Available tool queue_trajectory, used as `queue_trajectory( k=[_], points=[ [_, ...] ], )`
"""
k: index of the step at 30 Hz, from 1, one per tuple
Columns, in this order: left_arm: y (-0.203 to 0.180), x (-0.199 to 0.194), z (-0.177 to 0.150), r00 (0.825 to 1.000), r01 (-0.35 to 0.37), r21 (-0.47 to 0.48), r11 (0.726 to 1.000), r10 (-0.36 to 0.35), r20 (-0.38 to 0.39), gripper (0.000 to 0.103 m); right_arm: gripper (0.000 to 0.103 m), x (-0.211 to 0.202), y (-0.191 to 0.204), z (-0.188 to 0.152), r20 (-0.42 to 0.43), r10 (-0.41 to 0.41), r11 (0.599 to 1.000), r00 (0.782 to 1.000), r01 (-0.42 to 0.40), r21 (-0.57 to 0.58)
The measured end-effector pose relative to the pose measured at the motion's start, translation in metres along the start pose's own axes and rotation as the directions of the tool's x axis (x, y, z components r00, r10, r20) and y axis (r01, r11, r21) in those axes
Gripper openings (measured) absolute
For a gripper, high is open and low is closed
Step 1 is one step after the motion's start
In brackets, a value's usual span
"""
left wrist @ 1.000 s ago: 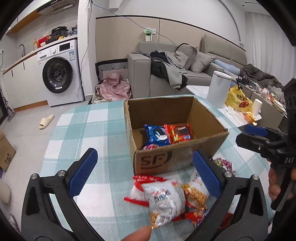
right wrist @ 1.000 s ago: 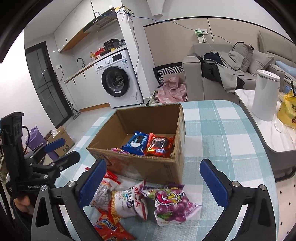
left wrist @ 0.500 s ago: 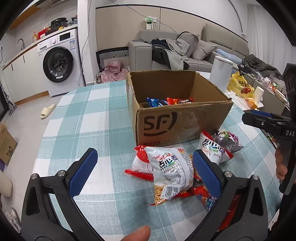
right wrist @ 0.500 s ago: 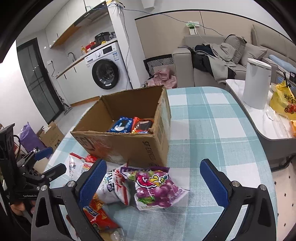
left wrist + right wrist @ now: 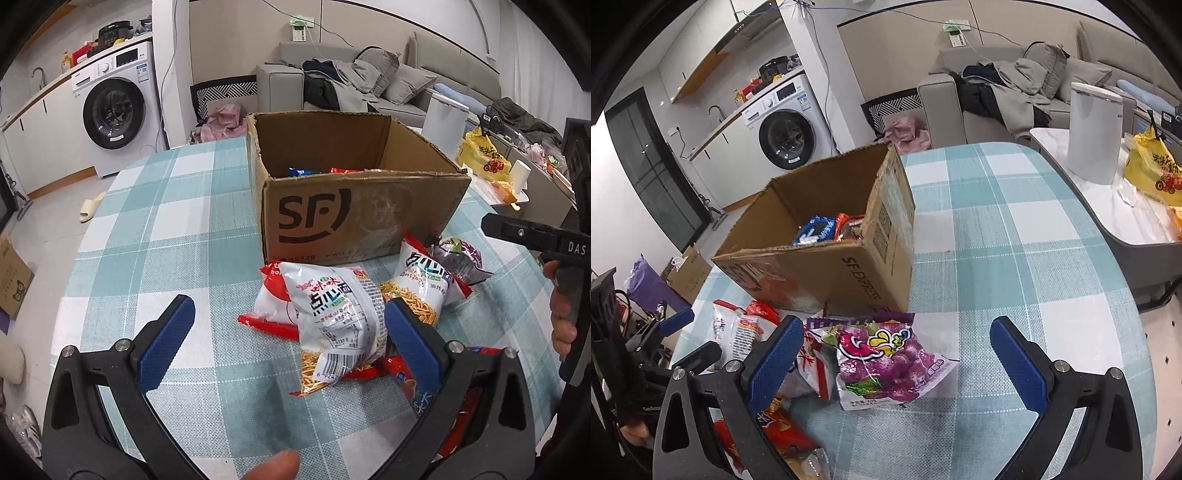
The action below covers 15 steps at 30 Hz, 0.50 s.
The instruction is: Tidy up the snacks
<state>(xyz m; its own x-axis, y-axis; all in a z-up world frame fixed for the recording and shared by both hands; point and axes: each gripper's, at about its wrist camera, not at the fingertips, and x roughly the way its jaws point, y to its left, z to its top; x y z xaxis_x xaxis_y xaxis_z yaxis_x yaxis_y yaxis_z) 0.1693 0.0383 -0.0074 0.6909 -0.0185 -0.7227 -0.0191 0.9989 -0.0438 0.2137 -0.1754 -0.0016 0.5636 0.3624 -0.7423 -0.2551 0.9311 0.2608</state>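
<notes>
Cardboard box sits beyond the snack pile. Left gripper gapes over the noodle bag; right gripper gapes over the purple bag.

One cardboard box on one checked tablecloth. Inside the box, two packets partly visible: one blue packet, one red-orange packet. In front of the box, a heap of snack bags, exact total unclear through overlap: two white noodle-snack bags, one purple grape-candy bag, at least two red packets. Two grippers, each with two blue-padded fingers, spread wide. Further off: one washing machine, one white bin, one yellow bag, one slipper.
</notes>
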Motion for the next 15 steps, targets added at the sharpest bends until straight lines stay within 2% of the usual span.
queue_trajectory(
  k=[7,15],
  points=[
    [0.000,0.012,-0.004,1.000,-0.003,-0.015,1.000,0.002,-0.028,0.102,0.102,0.017,-0.003,-0.006,-0.047,-0.013,1.000,0.999,0.013,0.004],
    [-0.007,0.019,-0.006,1.000,-0.010,-0.001,1.000,0.010,-0.026,0.102,0.102,0.034,0.003,-0.012,-0.097,-0.014,1.000,0.995,0.012,-0.017]
  ],
)
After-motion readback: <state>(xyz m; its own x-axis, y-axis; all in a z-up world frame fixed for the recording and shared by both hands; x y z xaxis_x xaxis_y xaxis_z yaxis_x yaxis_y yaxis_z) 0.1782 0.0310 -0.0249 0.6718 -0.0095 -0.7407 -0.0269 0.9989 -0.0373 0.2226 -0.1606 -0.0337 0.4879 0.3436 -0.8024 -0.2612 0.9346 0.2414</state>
